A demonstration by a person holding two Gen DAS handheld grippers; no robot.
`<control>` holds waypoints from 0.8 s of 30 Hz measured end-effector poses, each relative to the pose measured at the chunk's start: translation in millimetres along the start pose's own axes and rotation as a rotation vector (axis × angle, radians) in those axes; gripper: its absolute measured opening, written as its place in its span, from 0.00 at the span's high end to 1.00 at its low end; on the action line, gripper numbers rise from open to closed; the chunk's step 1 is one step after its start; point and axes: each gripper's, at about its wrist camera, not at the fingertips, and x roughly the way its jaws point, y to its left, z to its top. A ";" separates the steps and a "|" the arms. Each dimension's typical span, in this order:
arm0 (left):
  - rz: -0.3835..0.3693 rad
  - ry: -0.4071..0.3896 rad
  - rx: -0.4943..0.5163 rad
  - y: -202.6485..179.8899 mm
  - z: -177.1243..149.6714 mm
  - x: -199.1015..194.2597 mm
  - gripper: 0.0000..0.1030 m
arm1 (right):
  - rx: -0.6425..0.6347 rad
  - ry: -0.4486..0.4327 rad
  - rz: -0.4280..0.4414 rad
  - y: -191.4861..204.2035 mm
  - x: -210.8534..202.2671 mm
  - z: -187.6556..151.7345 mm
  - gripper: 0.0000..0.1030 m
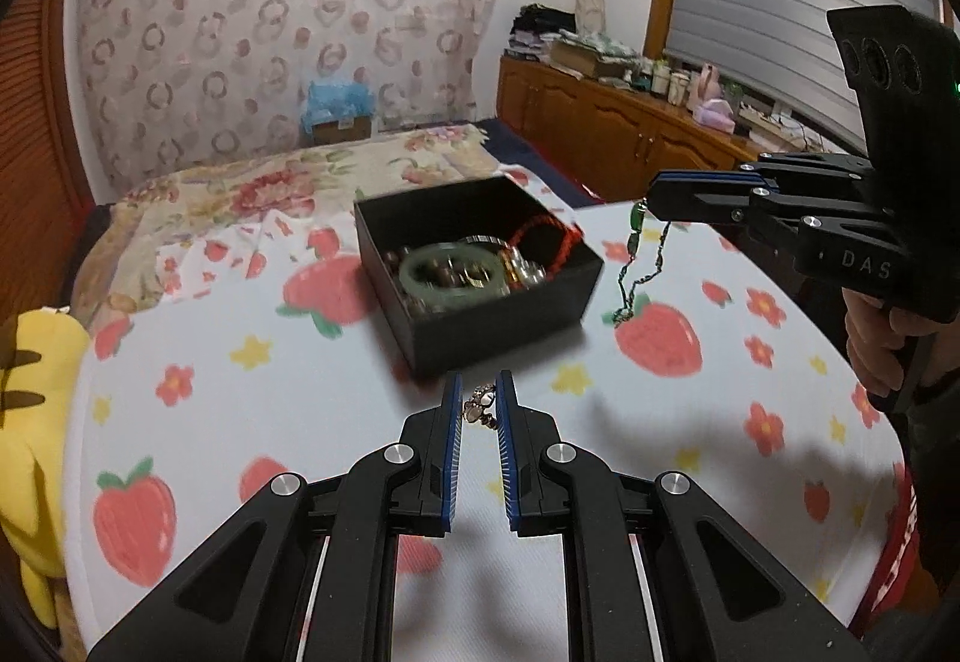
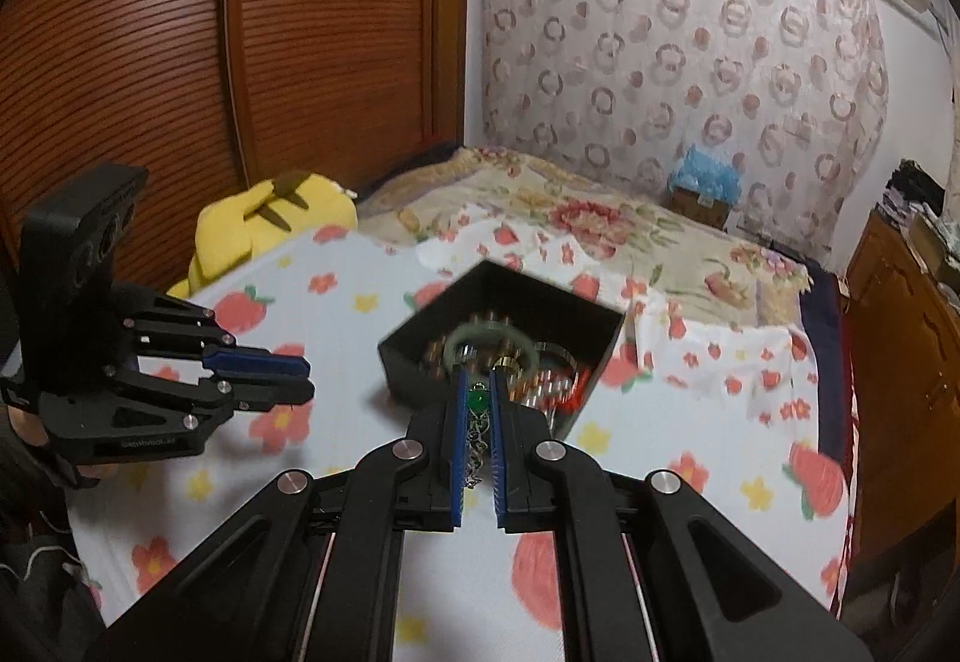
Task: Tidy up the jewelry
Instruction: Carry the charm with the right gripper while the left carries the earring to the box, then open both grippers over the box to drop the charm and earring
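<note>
A black open box [image 1: 498, 296] sits on the strawberry-print cloth and holds a pale green bangle [image 1: 450, 272], a red cord bracelet [image 1: 540, 236] and several metal pieces. My left gripper [image 1: 479, 392] is shut on a small silvery beaded piece [image 1: 480, 407], just in front of the box. My right gripper [image 2: 479, 383] is shut on a chain necklace with green beads [image 2: 477, 401], held near the box [image 2: 420, 350]. In the left wrist view the necklace [image 1: 636, 254] hangs from the right gripper [image 1: 654, 194] to the right of the box. The left gripper [image 2: 306, 374] shows left of the box.
A yellow plush toy [image 1: 30, 422] lies at the cloth's left edge. A flowered quilt [image 1: 288, 182] lies behind the box. A wooden cabinet [image 1: 630, 134] with clutter stands at the far right. A louvred wooden door [image 2: 180, 32] is on the left.
</note>
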 end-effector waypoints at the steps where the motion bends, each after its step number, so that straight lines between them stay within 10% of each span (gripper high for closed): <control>1: 0.001 -0.004 0.000 1.5 3.4 0.9 0.90 | -0.003 -0.007 0.002 -2.8 1.8 5.8 0.92; 24: 0.036 -0.022 -0.006 24.9 74.7 60.5 0.90 | 0.054 0.036 -0.021 -52.4 81.8 28.1 0.88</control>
